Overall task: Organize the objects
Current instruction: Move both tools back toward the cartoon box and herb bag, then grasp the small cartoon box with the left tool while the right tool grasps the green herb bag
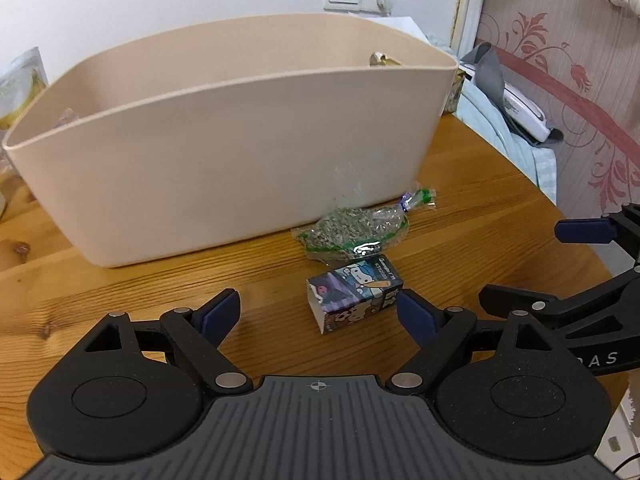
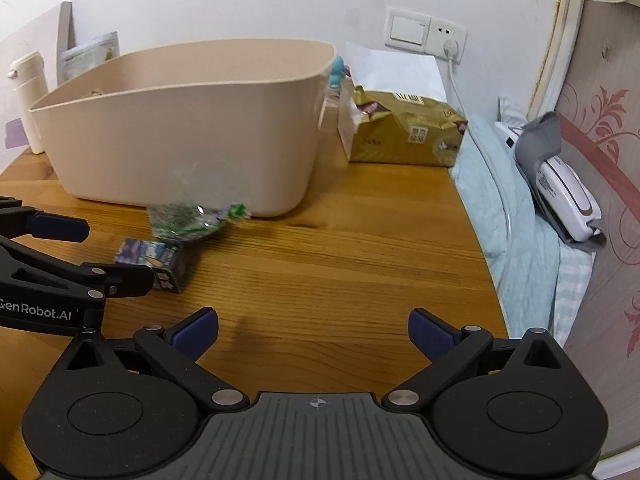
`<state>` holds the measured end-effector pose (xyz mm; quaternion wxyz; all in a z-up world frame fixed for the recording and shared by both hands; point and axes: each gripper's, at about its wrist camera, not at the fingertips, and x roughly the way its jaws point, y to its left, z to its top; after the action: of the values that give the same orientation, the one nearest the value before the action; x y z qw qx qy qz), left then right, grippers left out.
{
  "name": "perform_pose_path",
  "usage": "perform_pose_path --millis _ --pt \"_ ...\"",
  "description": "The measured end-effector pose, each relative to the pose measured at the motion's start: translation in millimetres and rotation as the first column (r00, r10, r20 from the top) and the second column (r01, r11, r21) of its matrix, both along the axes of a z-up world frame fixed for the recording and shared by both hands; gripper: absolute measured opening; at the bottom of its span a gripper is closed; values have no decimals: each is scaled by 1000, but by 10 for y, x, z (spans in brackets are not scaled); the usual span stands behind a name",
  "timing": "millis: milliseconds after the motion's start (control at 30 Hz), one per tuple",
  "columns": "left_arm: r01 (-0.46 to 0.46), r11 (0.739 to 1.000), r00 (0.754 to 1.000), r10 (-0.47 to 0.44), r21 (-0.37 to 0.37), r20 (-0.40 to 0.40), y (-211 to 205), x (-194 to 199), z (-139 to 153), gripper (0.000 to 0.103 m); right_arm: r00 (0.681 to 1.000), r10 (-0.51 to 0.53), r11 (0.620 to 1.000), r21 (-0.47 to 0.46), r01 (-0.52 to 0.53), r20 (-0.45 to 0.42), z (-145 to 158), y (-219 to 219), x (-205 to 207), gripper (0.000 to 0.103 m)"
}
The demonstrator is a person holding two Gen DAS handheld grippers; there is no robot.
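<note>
Wooden table (image 1: 480, 240); on it beige bin (image 1: 240, 140), clear packet (image 1: 356, 232), small carton (image 1: 356, 296), gold bag (image 2: 404, 132).

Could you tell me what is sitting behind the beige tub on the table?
Behind the beige tub, the right wrist view shows a gold packet, a white bottle and a foil pouch. The tub's walls cover whatever stands directly behind its middle.

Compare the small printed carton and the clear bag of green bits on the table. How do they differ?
The carton is a stiff box with cartoon prints; the bag is soft, clear and crumpled. The carton lies nearer the cameras; the bag lies against the beige bin. Both rest on the wooden table, ungrasped.
</note>
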<state>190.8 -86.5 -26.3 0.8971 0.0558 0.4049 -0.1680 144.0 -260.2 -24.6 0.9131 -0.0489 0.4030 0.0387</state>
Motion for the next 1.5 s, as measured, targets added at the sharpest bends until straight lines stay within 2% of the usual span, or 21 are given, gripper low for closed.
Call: perform_pose_path --millis 233,600,767,867,1033,1233,1500 --pt "-27 999 1000 27 29 12 20 105 -117 87 1000 8 1000 -4 -8 -20 -61 27 48 103" --pt "-98 994 995 98 41 11 335 179 -98 87 999 40 999 9 -39 -32 -100 215 136 103" --pt "-98 994 995 98 47 14 407 157 -81 86 998 56 998 5 -56 -42 -125 319 162 103" --pt "-78 996 997 77 42 25 421 110 -68 77 997 60 998 6 -60 -43 -127 345 169 103" --pt "-41 998 999 41 44 20 433 39 -8 48 998 57 998 8 -57 -41 -118 351 161 103" --pt "-37 998 999 36 43 14 544 -88 8 26 997 62 998 15 -61 -37 -110 406 129 103" --pt "-71 996 997 70 51 15 756 -218 9 24 995 98 995 34 -97 -36 -121 572 76 103"
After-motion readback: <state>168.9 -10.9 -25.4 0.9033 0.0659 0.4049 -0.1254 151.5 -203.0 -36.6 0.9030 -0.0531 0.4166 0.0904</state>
